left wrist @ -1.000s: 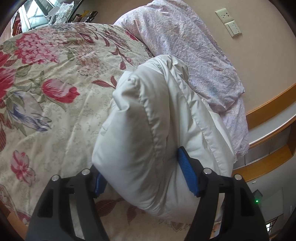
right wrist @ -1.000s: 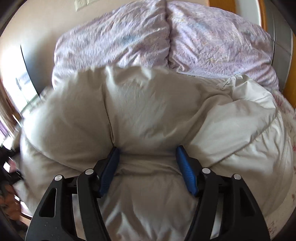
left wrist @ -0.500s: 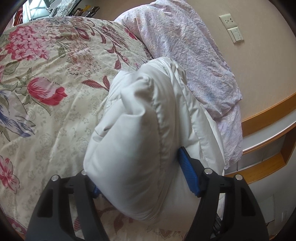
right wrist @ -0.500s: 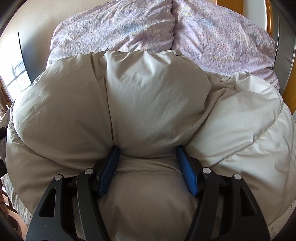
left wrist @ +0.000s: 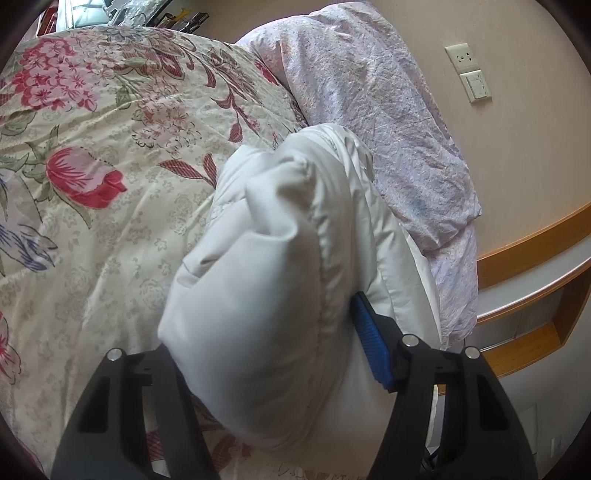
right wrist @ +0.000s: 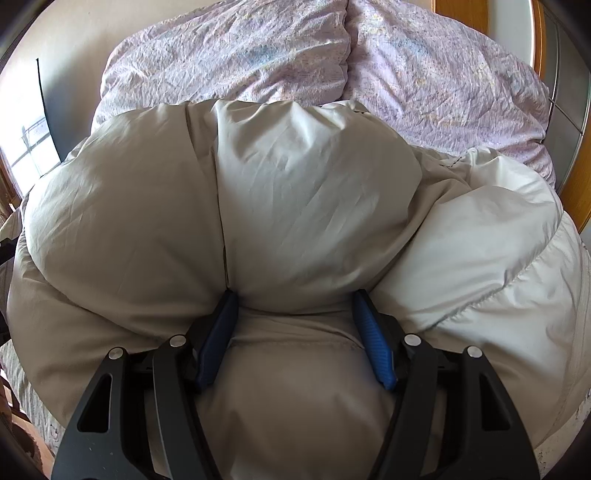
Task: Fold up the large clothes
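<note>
A white puffer jacket [left wrist: 280, 240], bunched into a thick padded roll, lies on the floral bed quilt [left wrist: 92, 221]. My left gripper [left wrist: 266, 314] has a fat fold of it between its jaws, which are closing. Its right blue pad [left wrist: 369, 339] presses into the fabric and the left pad is hidden behind the bulge. In the right wrist view the same jacket [right wrist: 314, 192] fills most of the picture. My right gripper [right wrist: 295, 295] is shut on a padded fold, both blue pads [right wrist: 218, 332] dug into it.
Lilac crumpled pillows [left wrist: 369, 110] [right wrist: 258, 55] lie beyond the jacket against the wall. Wall sockets [left wrist: 469, 72] and a wooden bedside shelf [left wrist: 535, 280] are to the right in the left wrist view. Cluttered items [left wrist: 147, 14] sit past the quilt's far edge.
In the left wrist view the jacket's bulge has slid over the left blue pad and hides it. In the right wrist view the jacket has swelled upward and the blur has gone.
</note>
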A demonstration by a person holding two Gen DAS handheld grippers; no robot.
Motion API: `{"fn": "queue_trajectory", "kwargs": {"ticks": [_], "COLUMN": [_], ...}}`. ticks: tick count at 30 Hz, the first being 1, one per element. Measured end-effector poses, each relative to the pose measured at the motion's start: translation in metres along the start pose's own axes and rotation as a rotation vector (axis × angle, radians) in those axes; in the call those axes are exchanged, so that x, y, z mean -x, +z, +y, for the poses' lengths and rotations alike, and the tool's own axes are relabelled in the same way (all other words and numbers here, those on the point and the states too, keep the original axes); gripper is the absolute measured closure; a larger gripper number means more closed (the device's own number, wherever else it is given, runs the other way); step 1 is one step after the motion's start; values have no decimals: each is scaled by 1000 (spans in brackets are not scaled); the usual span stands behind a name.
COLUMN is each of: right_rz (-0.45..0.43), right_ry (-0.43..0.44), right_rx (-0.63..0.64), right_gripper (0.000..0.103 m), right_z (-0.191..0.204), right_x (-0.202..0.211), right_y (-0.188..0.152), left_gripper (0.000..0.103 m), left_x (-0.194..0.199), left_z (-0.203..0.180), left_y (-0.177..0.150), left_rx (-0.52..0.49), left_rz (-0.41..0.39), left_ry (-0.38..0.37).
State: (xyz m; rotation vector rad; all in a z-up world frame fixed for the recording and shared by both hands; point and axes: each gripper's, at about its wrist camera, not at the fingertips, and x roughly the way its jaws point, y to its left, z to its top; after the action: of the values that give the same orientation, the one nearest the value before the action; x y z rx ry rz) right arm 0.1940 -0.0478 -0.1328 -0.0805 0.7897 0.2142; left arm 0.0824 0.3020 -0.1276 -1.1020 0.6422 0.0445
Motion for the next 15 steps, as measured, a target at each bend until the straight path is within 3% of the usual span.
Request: {"fn": "queue_trajectory", "kwargs": {"ticks": [11, 13, 15], "right_rz": [21, 17, 15], "right_ry": [-32, -36, -35], "right_rx": [2, 4, 4], "right_gripper": [37, 37, 37], "right_z": [4, 5, 5], "right_x": [2, 2, 2], "right_y": [1, 1, 0], "left_gripper": [38, 40, 51], "left_x": [1, 2, 4], "left_z": [5, 6, 7], "left_y": [4, 4, 4], "left_rx": [45, 54, 54], "left_rz": [1, -3, -7], "left_ry": [-28, -33, -42]}}
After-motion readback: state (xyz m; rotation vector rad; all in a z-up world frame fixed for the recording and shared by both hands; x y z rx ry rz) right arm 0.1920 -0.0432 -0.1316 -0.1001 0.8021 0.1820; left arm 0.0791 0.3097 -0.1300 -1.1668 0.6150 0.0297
